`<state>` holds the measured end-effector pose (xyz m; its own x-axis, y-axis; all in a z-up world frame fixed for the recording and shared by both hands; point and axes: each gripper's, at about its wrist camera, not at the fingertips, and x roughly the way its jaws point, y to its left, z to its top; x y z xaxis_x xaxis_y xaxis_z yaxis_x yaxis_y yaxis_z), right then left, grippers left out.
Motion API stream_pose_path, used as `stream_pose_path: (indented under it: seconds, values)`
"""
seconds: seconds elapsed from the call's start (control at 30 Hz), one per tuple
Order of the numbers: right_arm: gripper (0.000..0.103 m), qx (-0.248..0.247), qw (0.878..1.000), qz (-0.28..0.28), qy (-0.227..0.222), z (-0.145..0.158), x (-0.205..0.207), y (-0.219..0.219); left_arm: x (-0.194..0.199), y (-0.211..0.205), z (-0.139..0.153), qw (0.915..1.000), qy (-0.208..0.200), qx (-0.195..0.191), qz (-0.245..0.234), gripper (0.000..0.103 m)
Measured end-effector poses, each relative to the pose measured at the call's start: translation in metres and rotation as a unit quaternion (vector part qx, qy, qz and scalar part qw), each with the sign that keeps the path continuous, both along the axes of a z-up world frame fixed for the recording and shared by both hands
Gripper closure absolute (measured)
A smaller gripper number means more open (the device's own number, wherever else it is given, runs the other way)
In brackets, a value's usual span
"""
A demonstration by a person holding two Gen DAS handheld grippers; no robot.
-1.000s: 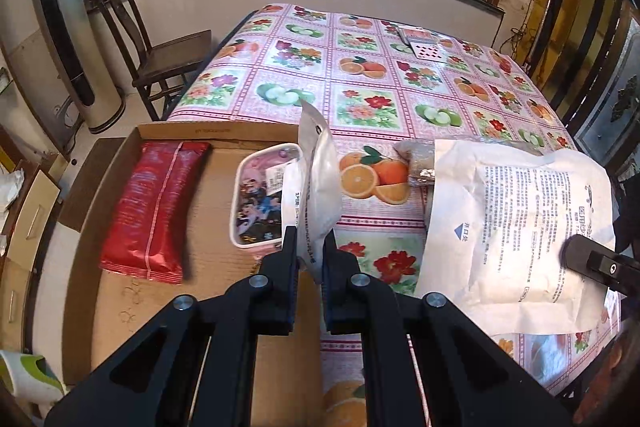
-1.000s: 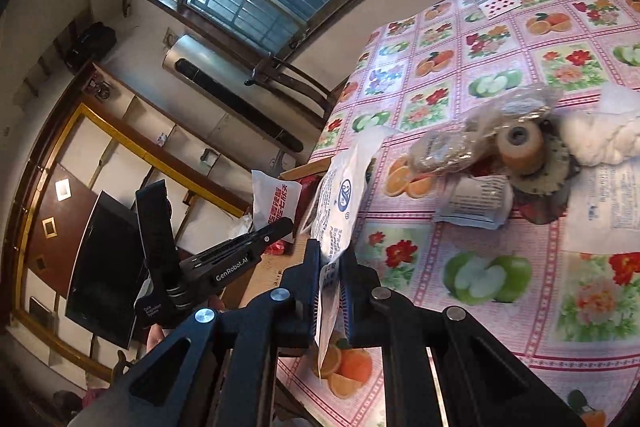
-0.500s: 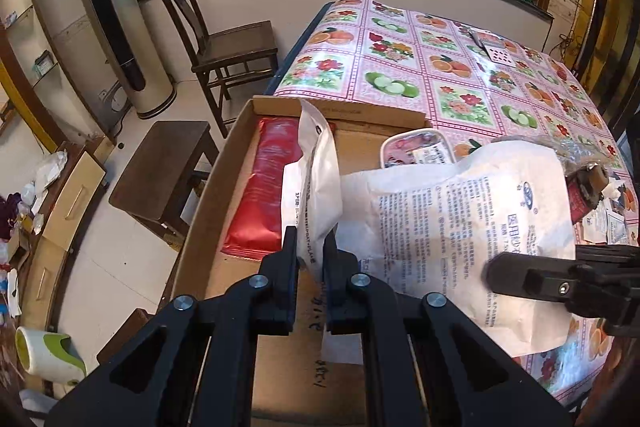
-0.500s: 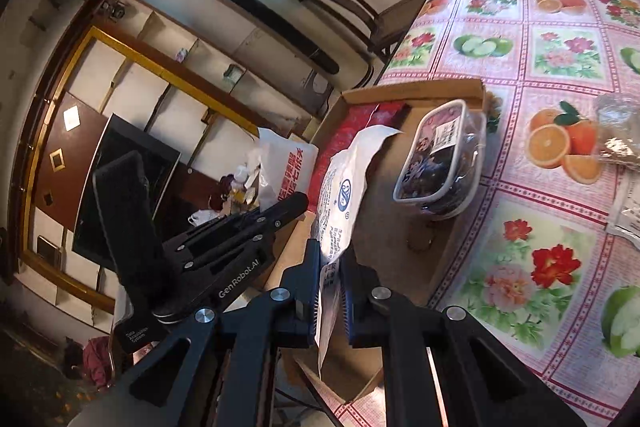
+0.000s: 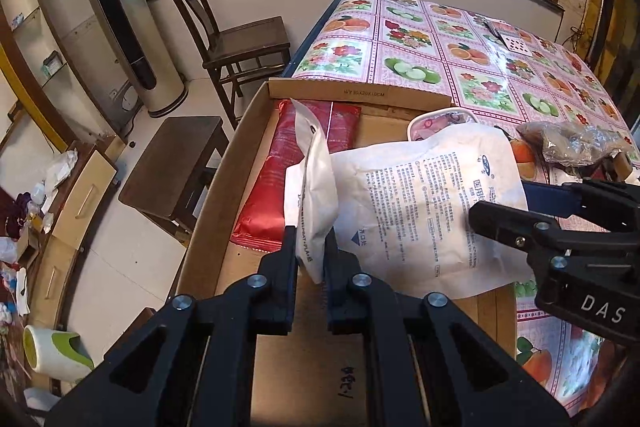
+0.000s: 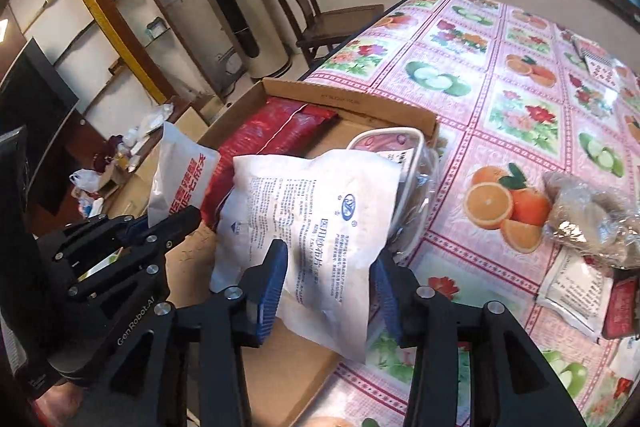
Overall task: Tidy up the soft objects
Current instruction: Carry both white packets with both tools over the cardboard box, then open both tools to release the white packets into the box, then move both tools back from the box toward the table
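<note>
The right tongs (image 6: 328, 279) are standing wide open astride the white gauze packet (image 6: 316, 223), having let go of it within the last half second, so that delivery looks finished. The left tongs (image 5: 310, 251) are still pinching a smaller white pouch (image 5: 316, 187) upright, above the cardboard box (image 5: 356, 93). The gauze packet is lying partly in the box, leaning on the clear plastic tub (image 6: 404, 151), its long axis running from the tongs toward the tub. The red pack (image 6: 260, 143) is lying along the box's far-left side.
</note>
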<state>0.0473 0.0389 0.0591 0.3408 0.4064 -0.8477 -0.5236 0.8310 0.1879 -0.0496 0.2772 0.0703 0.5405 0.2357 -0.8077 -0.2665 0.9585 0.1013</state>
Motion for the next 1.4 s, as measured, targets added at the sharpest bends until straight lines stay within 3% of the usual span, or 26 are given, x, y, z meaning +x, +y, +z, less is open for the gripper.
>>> stream_pose_path:
  seconds: [0.1, 0.17, 0.27, 0.3, 0.33, 0.43, 0.7, 1.4]
  values:
    - [0.054, -0.004, 0.999, -0.022, -0.040, 0.009, -0.006, -0.011, -0.001, -0.002, 0.001, 0.9999, -0.008, 0.002, 0.009, 0.091]
    - [0.048, -0.010, 0.997, -0.034, -0.068, 0.015, -0.010, -0.017, -0.003, -0.003, 0.003, 0.9997, -0.016, 0.007, 0.018, 0.080]
    - [0.042, -0.017, 0.993, -0.047, -0.106, 0.024, -0.019, -0.022, -0.006, -0.006, 0.009, 0.9991, -0.033, 0.009, 0.026, 0.057]
    - [0.036, -0.024, 0.991, -0.052, -0.120, 0.028, -0.022, -0.023, -0.008, -0.007, 0.010, 0.9988, -0.037, 0.008, 0.030, 0.043]
    - [0.029, -0.031, 0.989, -0.057, -0.134, 0.030, -0.025, -0.024, -0.009, -0.008, 0.013, 0.9985, -0.043, 0.009, 0.033, 0.039]
    - [0.021, -0.032, 0.984, -0.072, -0.162, 0.038, -0.030, -0.030, -0.014, -0.011, 0.020, 0.9968, -0.062, 0.015, 0.047, 0.037]
    - [0.016, -0.035, 0.974, -0.085, -0.209, 0.050, -0.047, -0.041, -0.022, -0.019, 0.031, 0.9947, -0.086, 0.016, 0.053, 0.033]
    - [0.013, -0.036, 0.965, -0.111, -0.236, 0.059, -0.076, -0.087, -0.022, -0.076, 0.050, 0.9945, -0.104, 0.013, 0.010, 0.028]
